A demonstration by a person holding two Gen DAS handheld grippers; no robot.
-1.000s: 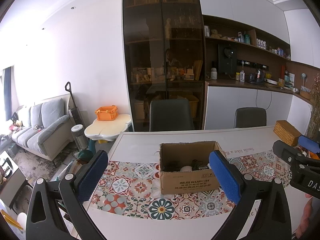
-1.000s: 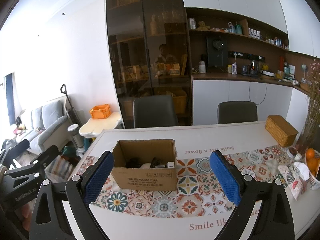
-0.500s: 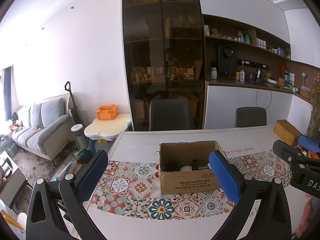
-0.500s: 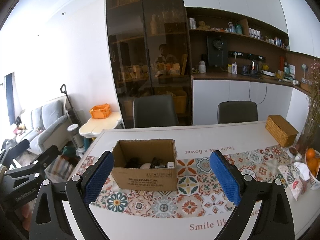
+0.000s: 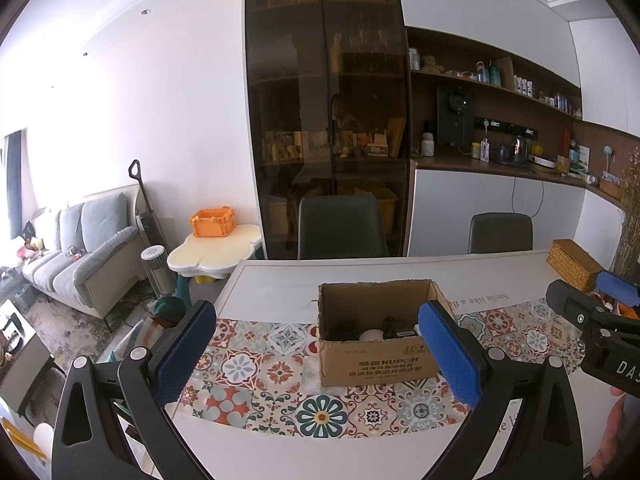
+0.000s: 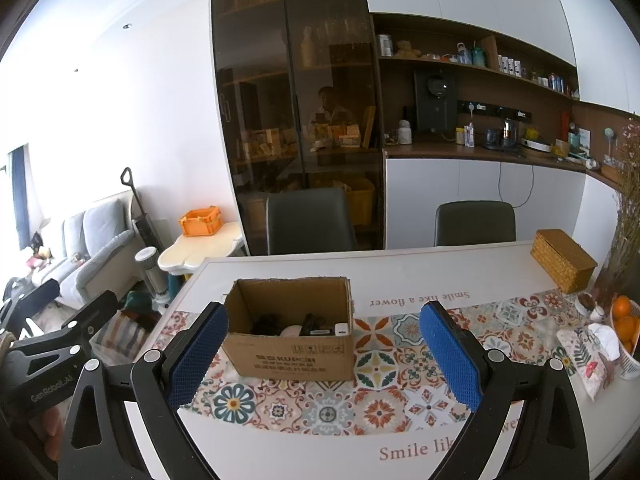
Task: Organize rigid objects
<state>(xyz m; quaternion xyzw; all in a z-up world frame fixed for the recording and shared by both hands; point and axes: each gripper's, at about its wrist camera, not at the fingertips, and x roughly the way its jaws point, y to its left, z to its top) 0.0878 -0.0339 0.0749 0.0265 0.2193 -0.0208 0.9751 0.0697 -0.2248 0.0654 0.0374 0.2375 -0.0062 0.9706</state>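
Note:
An open cardboard box [image 5: 376, 354] [image 6: 290, 354] stands on the patterned runner of the white table [image 5: 280, 280]. Inside it lie dark cables, a white round item [image 5: 370, 335] and a small white block [image 6: 341, 329]; details are hard to make out. My left gripper [image 5: 320, 354] hovers above the table's near edge, open and empty, its blue pads wide apart with the box beyond them. My right gripper [image 6: 324, 354] is also open and empty, with the box behind its left pad. Each gripper shows at the edge of the other's view.
A woven basket [image 6: 562, 260] sits at the table's far right. A bowl of oranges [image 6: 624, 324], a patterned pouch [image 6: 584, 356] and dried flowers crowd the right edge. Two dark chairs [image 6: 308, 220] stand behind the table. A sofa [image 5: 80, 248] and a small side table with an orange crate [image 5: 212, 222] are on the left.

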